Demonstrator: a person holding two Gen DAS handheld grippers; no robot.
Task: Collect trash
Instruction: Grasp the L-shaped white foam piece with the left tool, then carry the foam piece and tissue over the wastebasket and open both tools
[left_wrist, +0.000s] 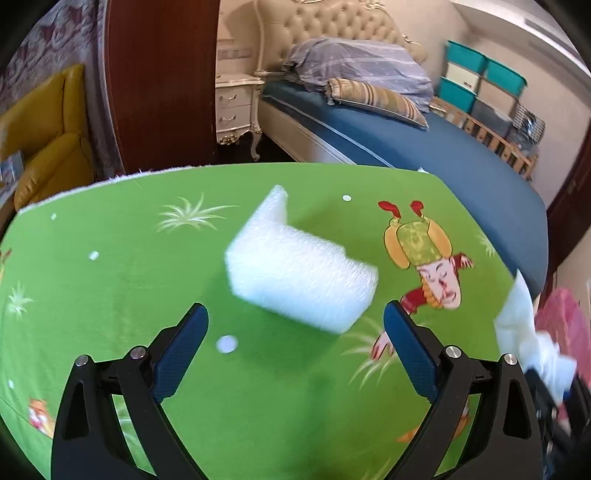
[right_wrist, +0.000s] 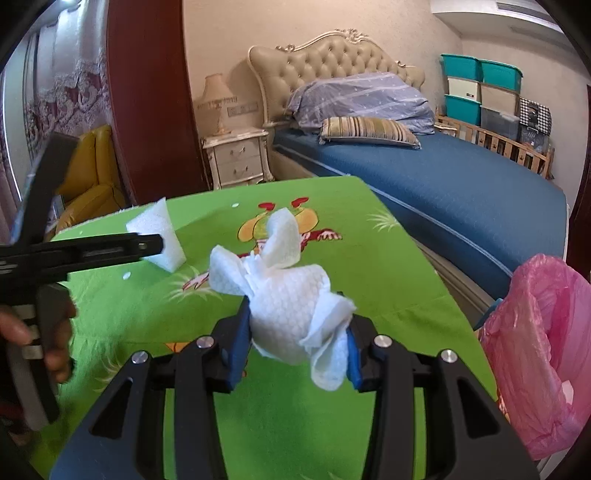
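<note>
Right gripper (right_wrist: 295, 325) clamped on a crumpled white tissue (right_wrist: 284, 306); blue pads (right_wrist: 238, 347) press it from both sides; tissue sticks up and hangs loose past the fingertips, held above the green cloth (right_wrist: 369, 266). Left gripper (left_wrist: 295, 314) jaws wide apart, nothing between them; white foam block (left_wrist: 299, 273) lies on the cloth just ahead of the fingertips, not touching either pad (left_wrist: 181, 354). Small white crumbs (left_wrist: 226, 344) scattered on the cloth around the block; one sits between the open fingers. Pink bag (right_wrist: 535, 350) open-mouthed at the table's right edge, near the held tissue; from the left wrist view the tissue shows at far right with the bag behind it. Bed (right_wrist: 443, 177) beyond the table.
</note>
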